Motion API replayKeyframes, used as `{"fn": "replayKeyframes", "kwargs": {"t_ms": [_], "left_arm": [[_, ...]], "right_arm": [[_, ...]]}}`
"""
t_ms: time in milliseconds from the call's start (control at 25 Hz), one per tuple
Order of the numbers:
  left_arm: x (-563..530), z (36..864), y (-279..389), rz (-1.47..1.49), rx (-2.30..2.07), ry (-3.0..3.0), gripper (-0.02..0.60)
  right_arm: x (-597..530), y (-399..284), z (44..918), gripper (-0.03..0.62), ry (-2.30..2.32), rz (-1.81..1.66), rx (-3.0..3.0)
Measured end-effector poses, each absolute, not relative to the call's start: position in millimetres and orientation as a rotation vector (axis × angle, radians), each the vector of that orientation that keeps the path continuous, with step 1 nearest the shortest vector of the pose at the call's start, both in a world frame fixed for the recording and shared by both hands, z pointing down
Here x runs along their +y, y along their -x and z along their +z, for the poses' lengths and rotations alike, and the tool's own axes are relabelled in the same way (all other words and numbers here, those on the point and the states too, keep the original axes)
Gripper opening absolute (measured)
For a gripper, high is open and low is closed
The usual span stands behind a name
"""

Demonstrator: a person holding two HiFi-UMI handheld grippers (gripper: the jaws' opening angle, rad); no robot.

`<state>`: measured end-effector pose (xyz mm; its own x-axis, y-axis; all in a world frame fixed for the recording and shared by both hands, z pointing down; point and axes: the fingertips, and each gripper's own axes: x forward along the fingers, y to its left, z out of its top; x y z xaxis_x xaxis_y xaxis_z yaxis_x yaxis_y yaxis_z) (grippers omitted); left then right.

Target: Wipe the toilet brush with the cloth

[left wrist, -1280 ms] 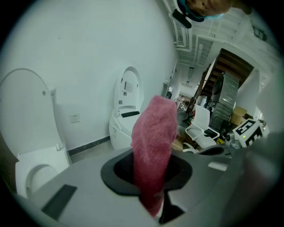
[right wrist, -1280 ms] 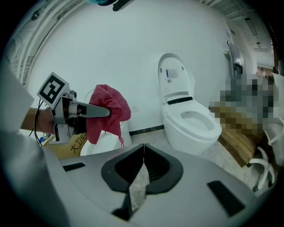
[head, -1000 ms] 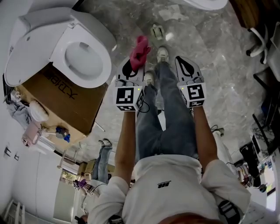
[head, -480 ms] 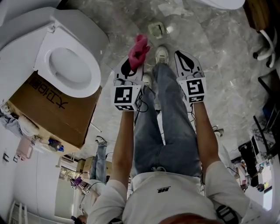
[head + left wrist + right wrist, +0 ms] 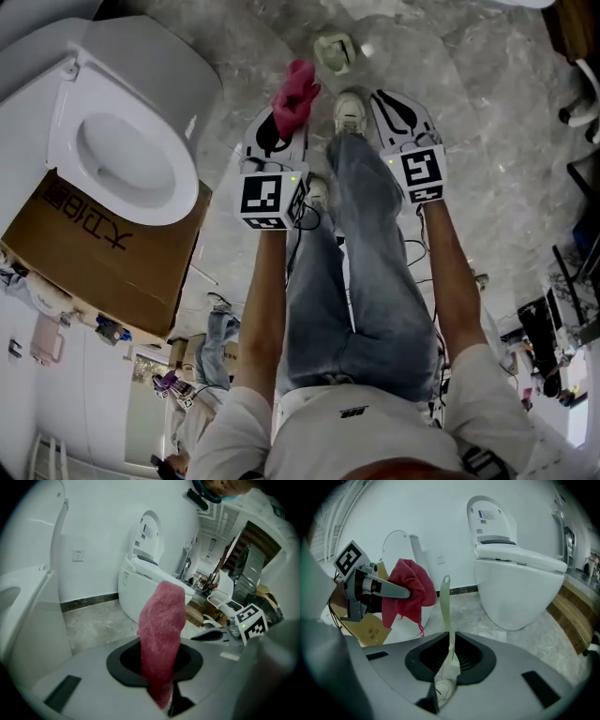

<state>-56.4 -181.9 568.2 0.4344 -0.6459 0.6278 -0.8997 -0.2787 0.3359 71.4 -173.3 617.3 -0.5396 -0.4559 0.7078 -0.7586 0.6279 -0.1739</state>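
1. Toilet brush point(image 5: 446, 616): slim pale green handle, upright between the right gripper's point(image 5: 394, 105) opening jaws, which are close against it, above the marble floor point(image 5: 497, 141).
2. Pink towelling cloth point(image 5: 161, 630), pinched in the left gripper point(image 5: 278, 131).
3. Dark print on the cardboard box point(image 5: 112, 253), unreadable.

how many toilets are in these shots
2. One toilet is at the head view's left, by a cardboard box. A second toilet, lid raised, stands at the right gripper view's right. Others may lie out of frame.

Pink-red cloth point(image 5: 296, 94), pale green brush point(image 5: 446, 606), white toilet point(image 5: 141, 66) far left, brown cardboard box point(image 5: 103, 258) near left, grey marbled floor point(image 5: 497, 141), blue jeans point(image 5: 361, 281)
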Motion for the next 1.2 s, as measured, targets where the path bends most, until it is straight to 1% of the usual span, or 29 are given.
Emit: {"fn": "replayKeyframes", "kwargs": {"t_ms": [480, 800, 1040, 1200], "left_arm": [[-159.6, 634.7, 56.1, 0.439, -1.262, -2.179, 0.086], [-171.7, 676.1, 50.6, 0.385, -1.249, -2.305, 0.087], [-178.8, 700.2, 42.2, 0.339, -1.248, -2.374, 0.087], [-183.7, 707.1, 33.2, 0.296, -1.248, -2.411, 0.087]], "right_arm": [[-159.4, -58.4, 697.5, 0.07, -0.982, 0.482, -2.28], [-166.6, -46.0, 747.7, 0.098, -1.013, 0.402, -2.351], [-175.5, -31.8, 783.1, 0.135, -0.974, 0.304, -2.401], [-183.2, -26.4, 802.1, 0.137, -0.972, 0.241, -2.421]]}}
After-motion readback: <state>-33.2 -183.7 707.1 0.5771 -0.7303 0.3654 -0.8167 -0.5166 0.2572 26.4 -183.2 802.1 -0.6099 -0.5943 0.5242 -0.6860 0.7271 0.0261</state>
